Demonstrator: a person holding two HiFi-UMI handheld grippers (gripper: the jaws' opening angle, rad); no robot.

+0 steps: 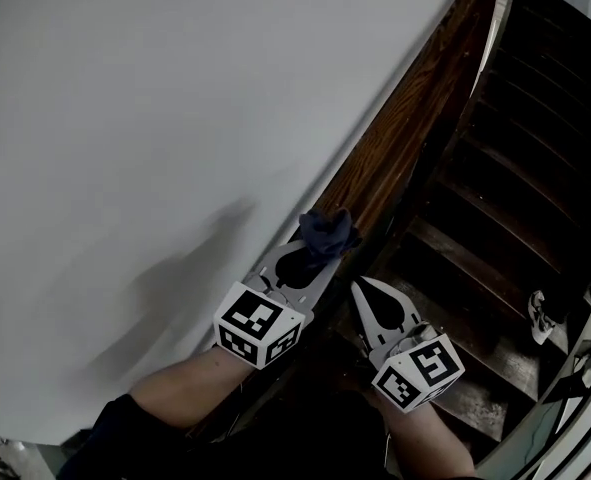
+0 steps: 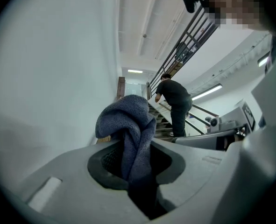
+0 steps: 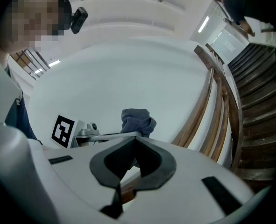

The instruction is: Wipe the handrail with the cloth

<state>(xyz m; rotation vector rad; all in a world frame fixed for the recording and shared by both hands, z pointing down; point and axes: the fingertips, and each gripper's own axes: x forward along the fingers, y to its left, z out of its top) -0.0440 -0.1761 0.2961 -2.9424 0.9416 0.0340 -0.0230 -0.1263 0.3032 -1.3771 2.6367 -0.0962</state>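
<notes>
Blue knitted cloth [image 1: 327, 232] is clamped in the left tool [image 1: 311, 256], at the wooden handrail [image 1: 400, 133], though contact is hard to judge. The right tool [image 1: 363, 290], beside the handrail, is closed on nothing. Wiping seems just starting; next, press the cloth down and slide it along the handrail.

L gripper [image 1: 313, 252]: jaws clamped on cloth [image 1: 328, 230], pointing up-right, marker cube at rear, bare L forearm [image 1: 180, 383] behind. R gripper [image 1: 361, 284] just beside it, not touching; jaws together, nothing between, tips aimed up-left.
</notes>
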